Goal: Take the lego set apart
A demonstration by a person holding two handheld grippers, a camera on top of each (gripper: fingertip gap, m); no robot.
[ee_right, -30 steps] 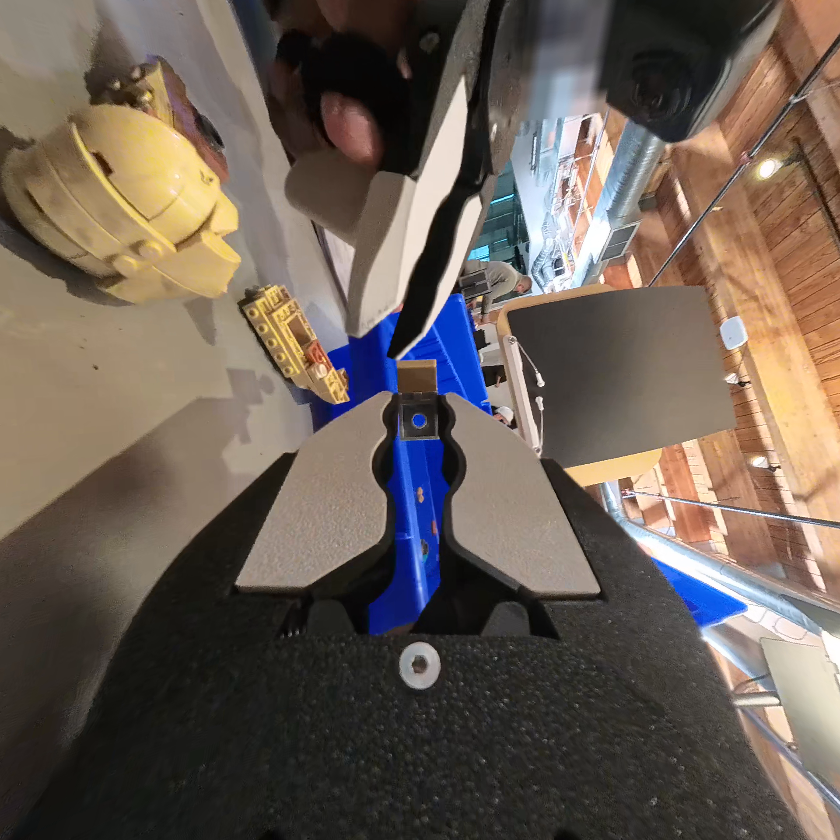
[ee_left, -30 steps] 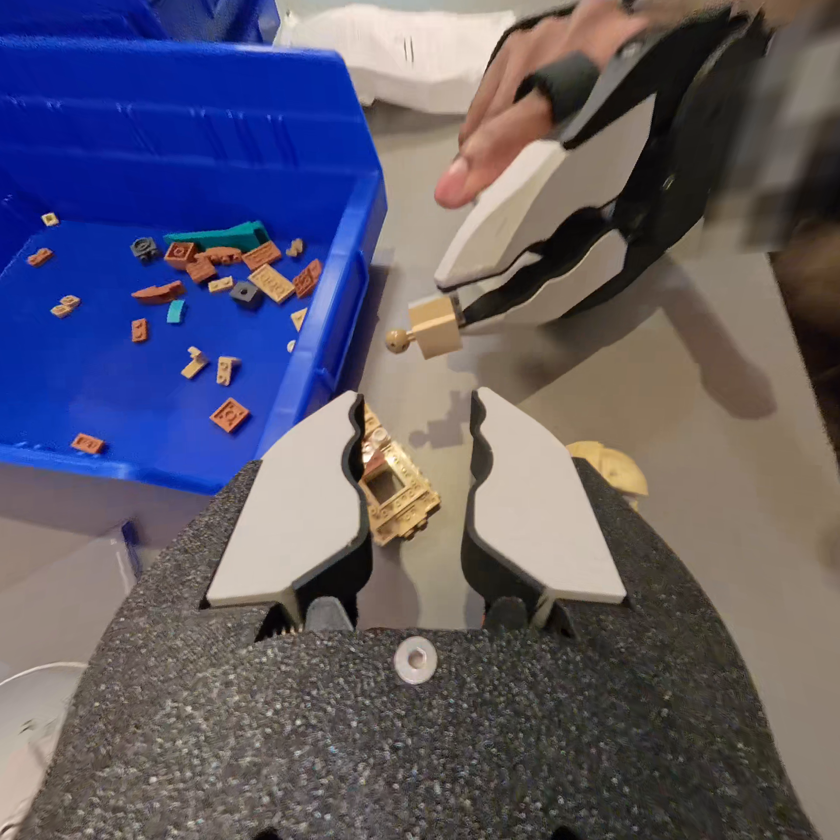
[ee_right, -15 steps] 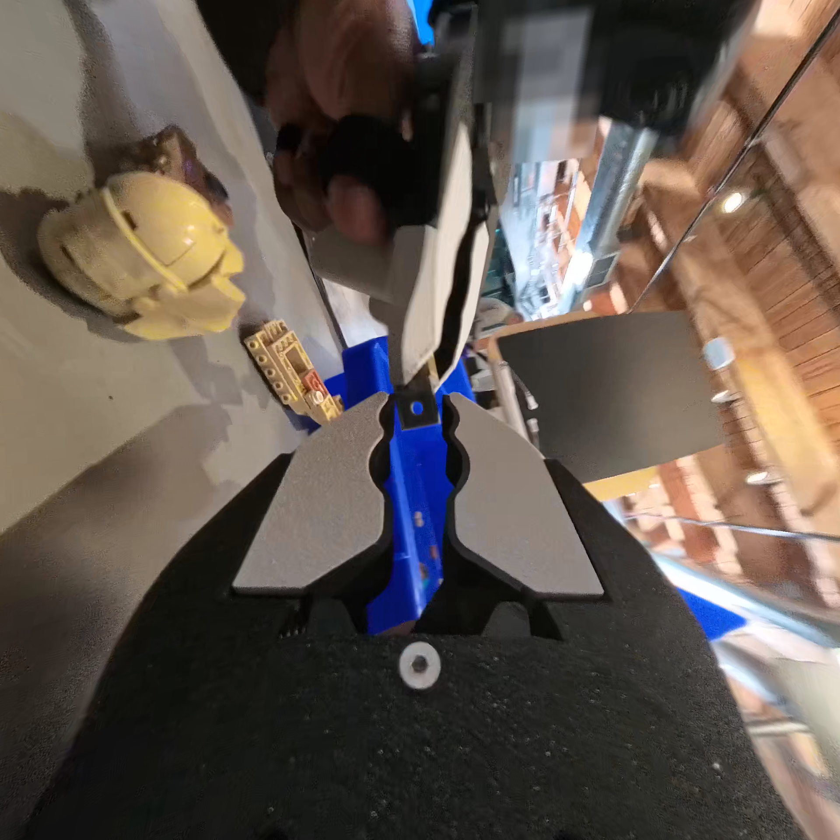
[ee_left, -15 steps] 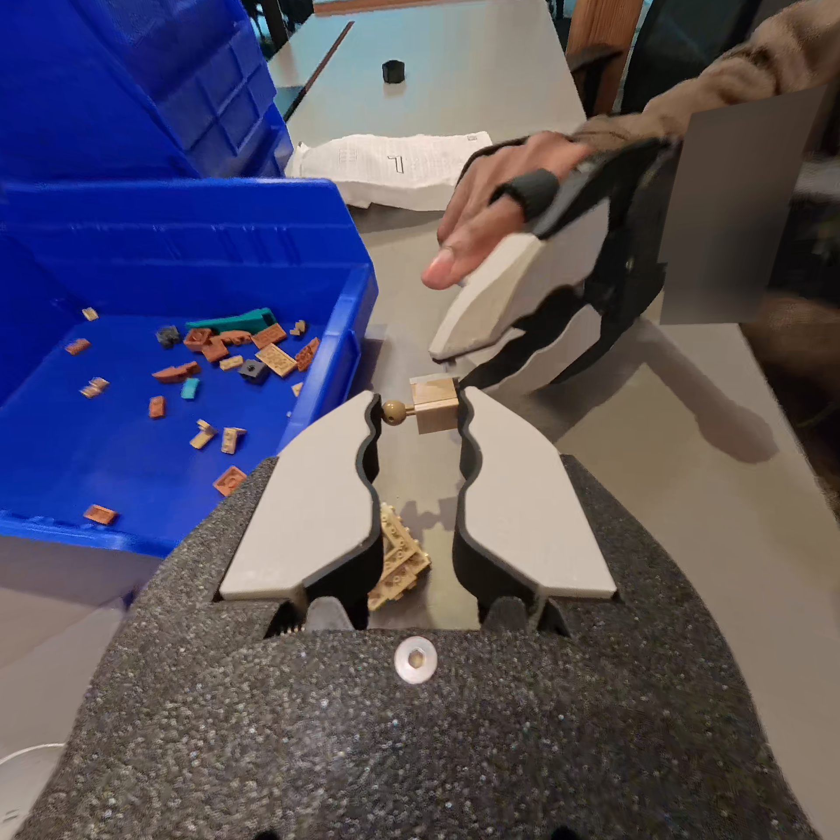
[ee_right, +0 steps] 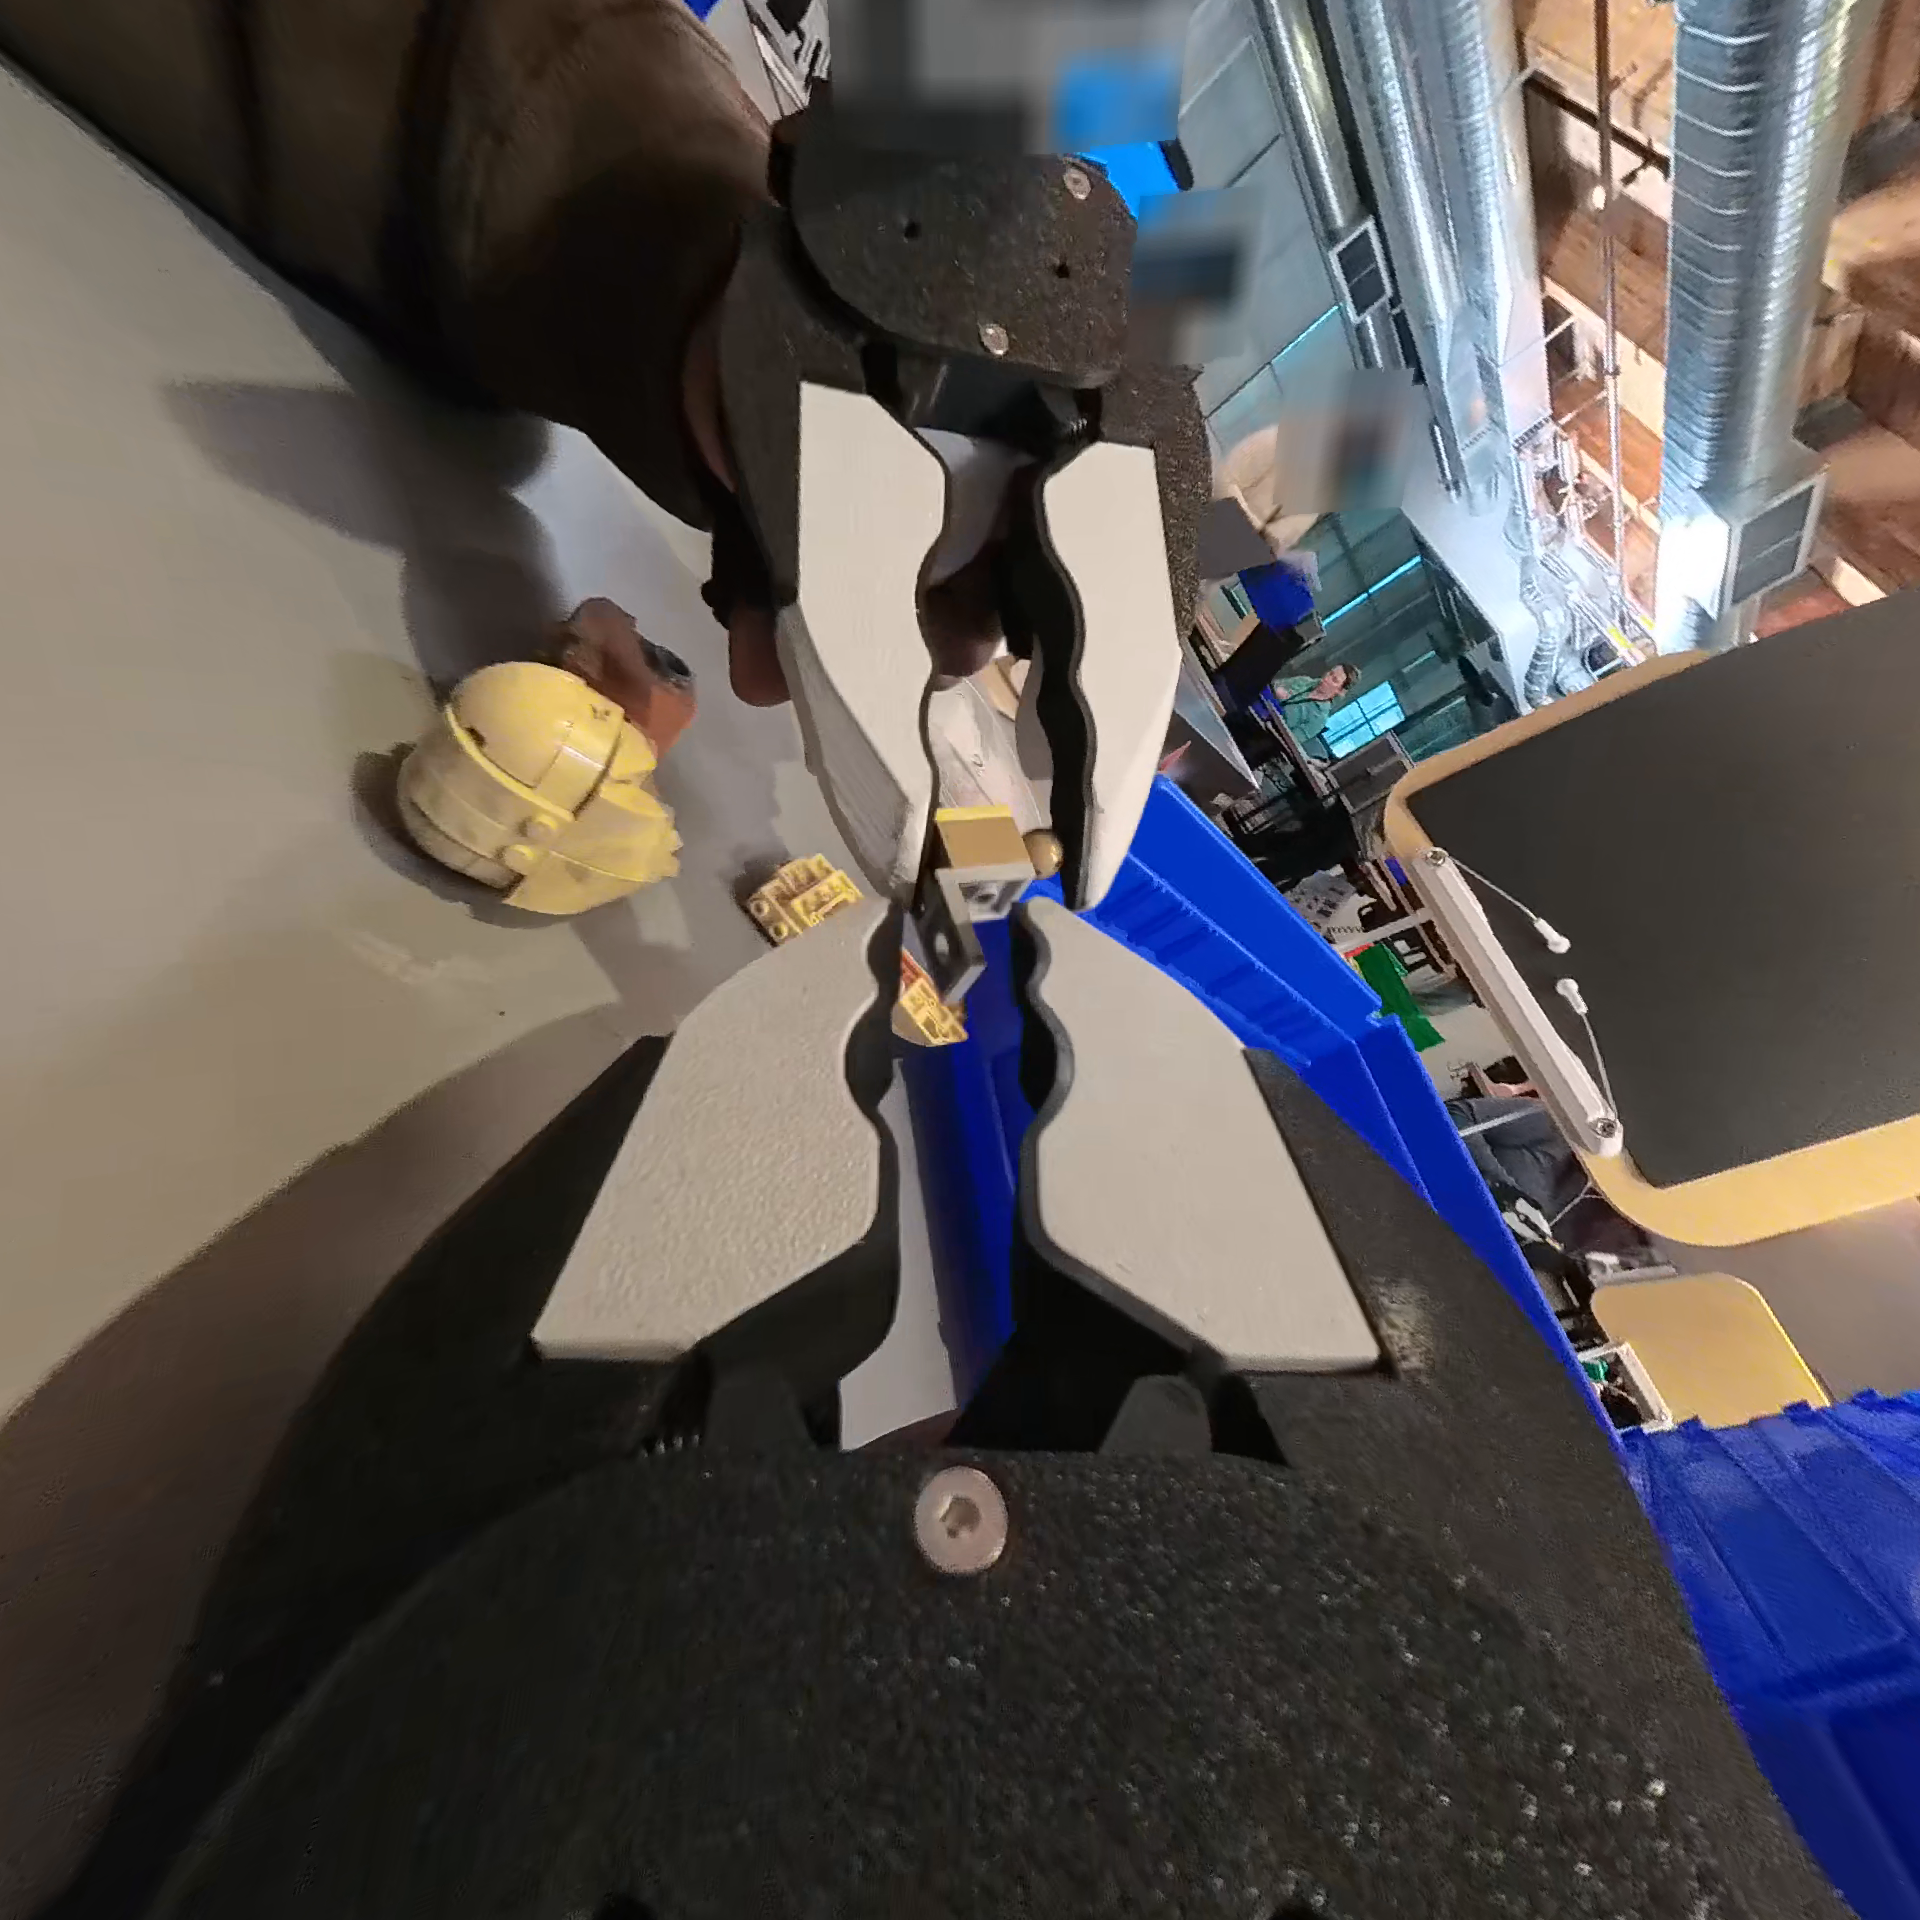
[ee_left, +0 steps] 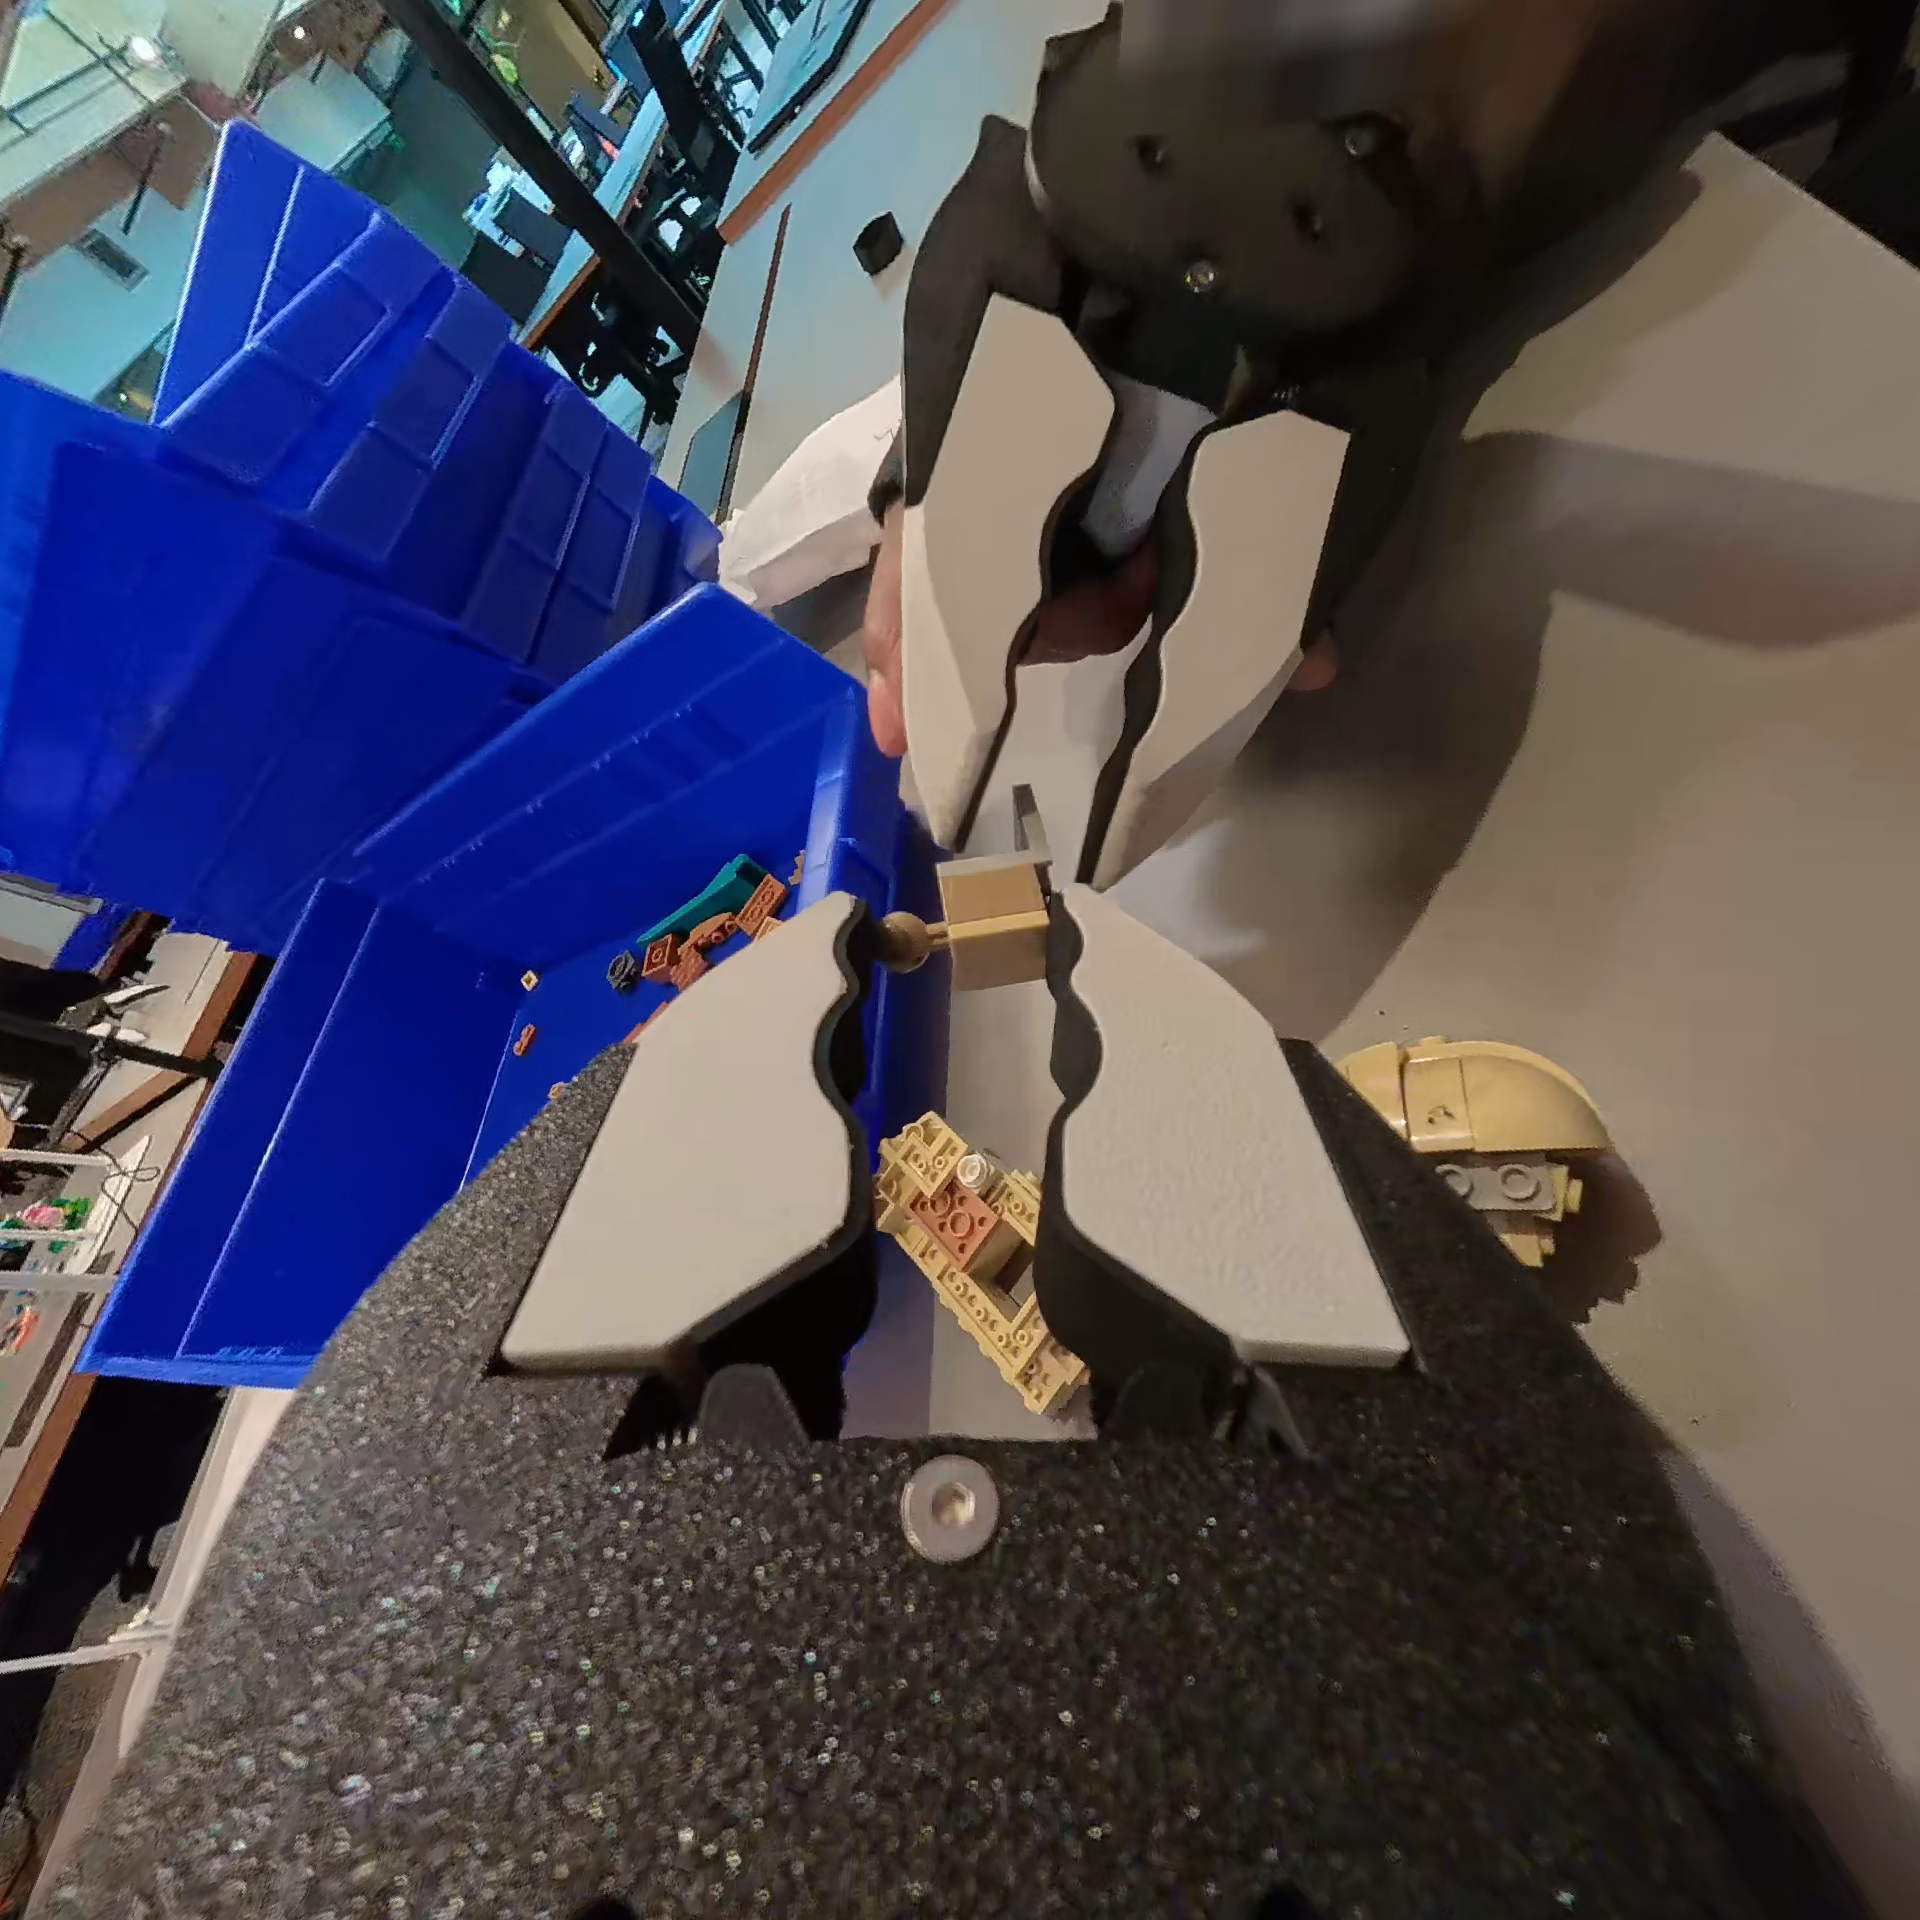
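In the left wrist view my left gripper [ee_left: 961, 914] is shut on a tan brick [ee_left: 992, 935]. One pad presses its ball stud [ee_left: 902, 940] and the other its flat side. A grey bracket [ee_left: 1027, 826] sits on top of the brick. My right gripper [ee_left: 1023, 857] comes down from above with the bracket between its fingertips. In the right wrist view my right gripper [ee_right: 956, 920] grips the bracket [ee_right: 977, 896], which sits turned and lies along the left pad. The left gripper [ee_right: 997, 883] holds the tan brick [ee_right: 971, 836] just beyond. All of this is above the table edge by the bin.
A blue bin [ee_left: 623, 748] with several loose small bricks [ee_left: 707, 935] stands on the left, with more blue bins [ee_left: 312, 416] behind it. On the grey table [ee_left: 1662, 831] lie a tan plate assembly [ee_left: 966, 1216] below the grippers and a tan domed model [ee_left: 1475, 1112] to the right. Left and right tips are no more than a few centimetres apart.
My left gripper rose from over the plate assembly and shut on the tan brick that the right gripper held out. Both grippers have since tilted, and the bracket has turned in the right grasp.
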